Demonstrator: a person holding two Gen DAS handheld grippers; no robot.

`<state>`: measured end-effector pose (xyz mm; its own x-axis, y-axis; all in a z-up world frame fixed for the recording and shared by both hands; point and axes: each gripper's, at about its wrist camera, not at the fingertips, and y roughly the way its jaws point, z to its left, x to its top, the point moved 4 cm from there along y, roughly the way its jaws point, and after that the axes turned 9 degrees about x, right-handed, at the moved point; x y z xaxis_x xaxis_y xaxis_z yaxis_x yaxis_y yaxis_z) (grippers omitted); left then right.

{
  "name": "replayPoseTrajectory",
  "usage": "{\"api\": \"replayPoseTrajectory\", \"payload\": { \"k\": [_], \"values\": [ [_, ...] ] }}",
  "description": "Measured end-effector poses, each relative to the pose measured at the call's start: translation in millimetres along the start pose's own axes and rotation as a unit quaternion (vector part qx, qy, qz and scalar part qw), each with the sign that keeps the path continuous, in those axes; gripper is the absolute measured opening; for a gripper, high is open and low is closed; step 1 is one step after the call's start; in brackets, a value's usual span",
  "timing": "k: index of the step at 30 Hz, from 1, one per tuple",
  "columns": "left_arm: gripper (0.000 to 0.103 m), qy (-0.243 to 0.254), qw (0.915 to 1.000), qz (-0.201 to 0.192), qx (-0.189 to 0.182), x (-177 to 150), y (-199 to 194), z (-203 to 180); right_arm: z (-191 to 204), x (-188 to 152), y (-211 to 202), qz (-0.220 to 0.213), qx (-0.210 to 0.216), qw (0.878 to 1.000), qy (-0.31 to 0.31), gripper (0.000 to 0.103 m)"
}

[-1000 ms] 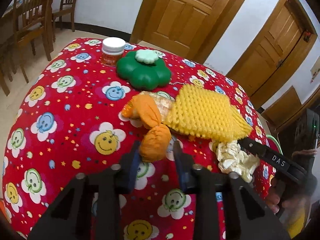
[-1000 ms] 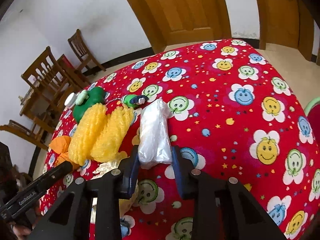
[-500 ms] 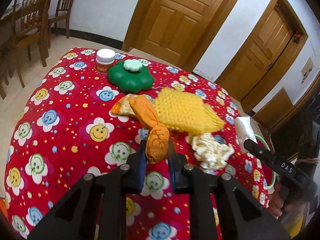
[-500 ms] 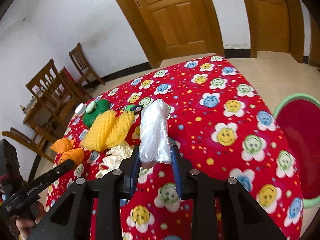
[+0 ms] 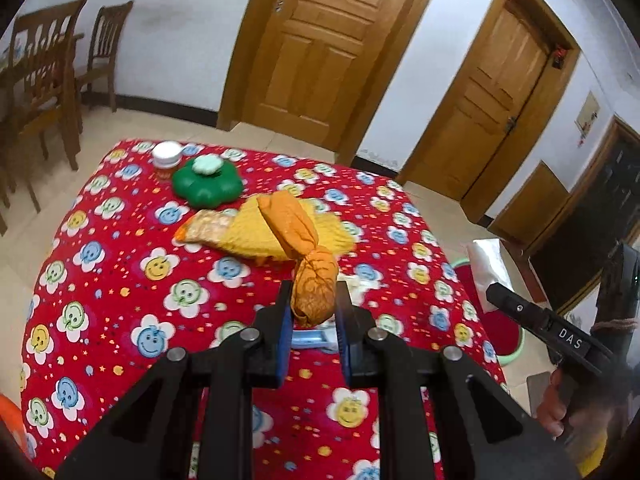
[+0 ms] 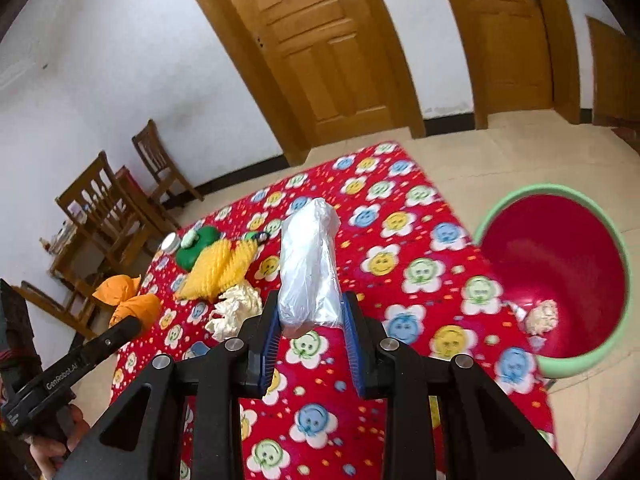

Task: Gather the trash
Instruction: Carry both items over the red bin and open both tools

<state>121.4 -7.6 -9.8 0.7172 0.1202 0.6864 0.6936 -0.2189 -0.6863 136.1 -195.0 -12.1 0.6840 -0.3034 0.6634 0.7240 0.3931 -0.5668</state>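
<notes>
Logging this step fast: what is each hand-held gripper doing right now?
Left hand-held gripper: shut on the orange bag, lifted off the table.
Right hand-held gripper: shut on the clear plastic bag.

glossy crinkled plastic bag, soft orange cloth bundle, printed cloth tablecloth, smooth plastic basin.

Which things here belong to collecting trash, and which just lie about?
Job:
orange bag, held in left hand-held gripper
clear plastic bag, held in right hand-held gripper
crumpled paper
red basin

Lying about:
green flower-shaped box
white-lidded jar
wooden chairs
</notes>
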Motion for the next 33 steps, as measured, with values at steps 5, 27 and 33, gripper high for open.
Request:
{"api": "replayPoseTrajectory", "payload": {
  "k": [5, 27, 33],
  "values": [
    [0.018, 0.032, 0.9994, -0.003, -0.013, 0, -7, -30, -10, -1, -31, -0.022, -0.019, 1.000, 0.004, 0.030],
    [0.018, 0.144, 0.9838, 0.051, -0.093, -21, 50, -184, -142, -7, -71, -0.051, -0.135, 0.985, 0.092, 0.030],
    [0.018, 0.174, 0.9764, 0.071, -0.107, -28, 75, -220, -176, -8, -73, -0.051, -0.156, 0.980, 0.115, 0.033]
  ]
}}
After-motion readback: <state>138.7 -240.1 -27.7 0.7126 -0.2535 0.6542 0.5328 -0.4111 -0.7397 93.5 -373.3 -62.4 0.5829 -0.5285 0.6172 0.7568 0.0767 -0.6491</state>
